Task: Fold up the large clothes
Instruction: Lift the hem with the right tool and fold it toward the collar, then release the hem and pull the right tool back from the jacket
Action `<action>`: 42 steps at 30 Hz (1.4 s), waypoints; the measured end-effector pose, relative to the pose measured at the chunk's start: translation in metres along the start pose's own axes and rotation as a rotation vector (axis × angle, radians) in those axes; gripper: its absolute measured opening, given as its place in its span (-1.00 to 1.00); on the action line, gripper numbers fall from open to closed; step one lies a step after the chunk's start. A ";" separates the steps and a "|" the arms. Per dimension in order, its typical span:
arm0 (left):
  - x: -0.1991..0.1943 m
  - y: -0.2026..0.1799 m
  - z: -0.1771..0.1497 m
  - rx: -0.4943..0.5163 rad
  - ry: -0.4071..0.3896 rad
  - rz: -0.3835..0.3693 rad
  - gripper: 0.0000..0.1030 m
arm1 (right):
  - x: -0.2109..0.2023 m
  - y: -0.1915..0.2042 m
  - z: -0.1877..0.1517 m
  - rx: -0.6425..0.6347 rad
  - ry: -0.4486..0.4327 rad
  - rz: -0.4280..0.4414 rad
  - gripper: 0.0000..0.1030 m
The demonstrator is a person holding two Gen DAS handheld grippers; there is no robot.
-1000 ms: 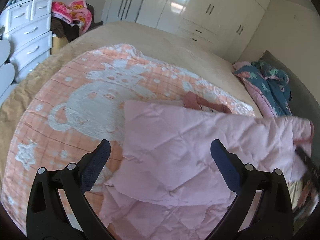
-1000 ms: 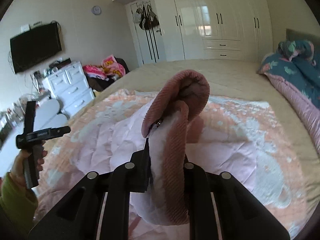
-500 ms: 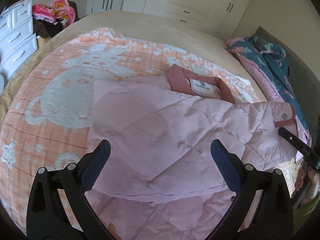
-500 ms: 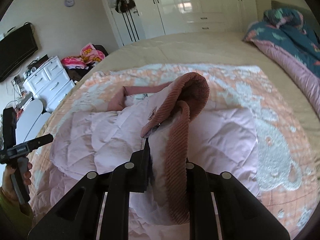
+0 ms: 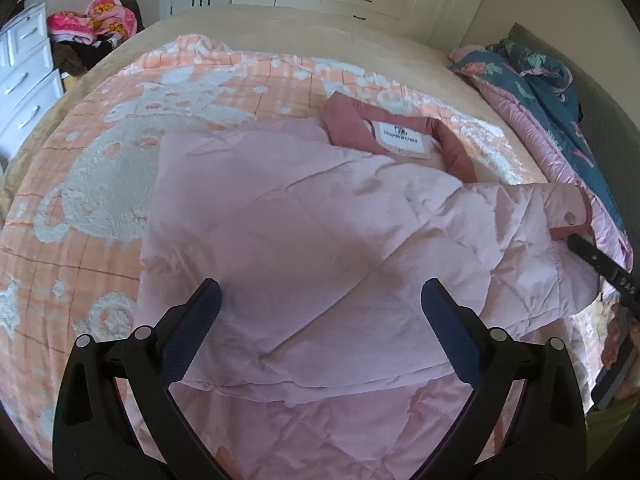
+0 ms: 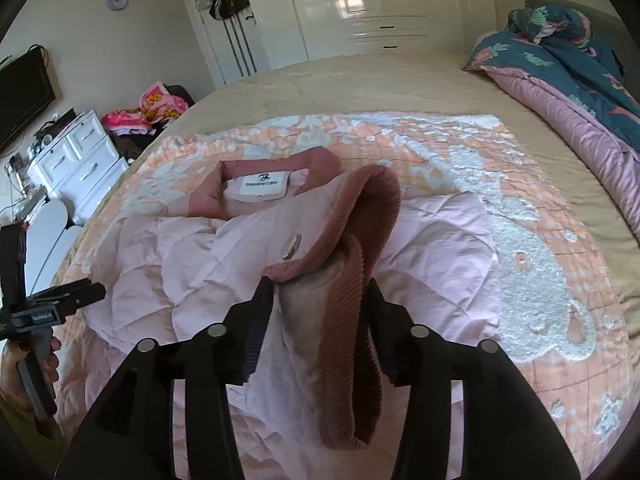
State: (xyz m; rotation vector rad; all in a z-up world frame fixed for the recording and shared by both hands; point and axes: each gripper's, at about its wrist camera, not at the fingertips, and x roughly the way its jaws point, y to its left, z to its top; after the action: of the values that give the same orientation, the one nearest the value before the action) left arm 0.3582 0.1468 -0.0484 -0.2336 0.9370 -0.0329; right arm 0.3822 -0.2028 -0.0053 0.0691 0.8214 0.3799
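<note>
A pale pink quilted jacket point(image 5: 300, 220) lies on a peach blanket point(image 5: 100, 160), its dark pink collar point(image 5: 400, 136) with a white label at the far side. My left gripper point(image 5: 320, 300) hovers open just above the jacket's folded body, with nothing between its fingers. In the right wrist view the jacket point(image 6: 180, 264) has one sleeve drawn across it. The sleeve's ribbed dark pink cuff point(image 6: 360, 216) sits between the fingers of my right gripper point(image 6: 320, 292), whose jaws are opening and stand apart around it. That gripper's tip point(image 5: 600, 264) shows at the sleeve end in the left wrist view.
The blanket point(image 6: 520, 240) covers a tan bed point(image 6: 360, 80). A teal and pink duvet point(image 6: 580, 72) is bunched along the right side. A white dresser point(image 6: 80, 160) and a heap of bright pink clothes point(image 6: 160, 108) stand left; white wardrobes point(image 6: 360, 0) line the far wall.
Both grippers came down toward the jacket. The sleeve was carried across the body and lowered. The right jaws, shut on the cuff before, have now spread apart.
</note>
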 end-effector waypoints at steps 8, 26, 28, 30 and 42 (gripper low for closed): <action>0.023 0.003 -0.009 0.030 0.058 0.036 0.82 | -0.017 0.016 0.003 -0.066 -0.075 -0.019 0.32; 0.041 0.012 -0.019 0.014 0.082 0.013 0.84 | 0.080 0.100 -0.021 -0.267 0.203 0.019 0.48; 0.041 0.011 -0.019 0.020 0.082 0.019 0.84 | 0.087 0.099 -0.026 -0.261 0.203 0.010 0.51; 0.041 0.011 -0.019 0.020 0.082 0.021 0.84 | 0.091 0.098 -0.028 -0.244 0.193 0.009 0.54; 0.039 0.012 -0.017 0.012 0.083 0.013 0.84 | 0.079 0.089 -0.030 -0.190 0.163 0.044 0.61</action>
State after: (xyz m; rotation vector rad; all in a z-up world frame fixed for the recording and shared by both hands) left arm 0.3667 0.1502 -0.0913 -0.2163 1.0202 -0.0367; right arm 0.3827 -0.0944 -0.0630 -0.1227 0.9422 0.5086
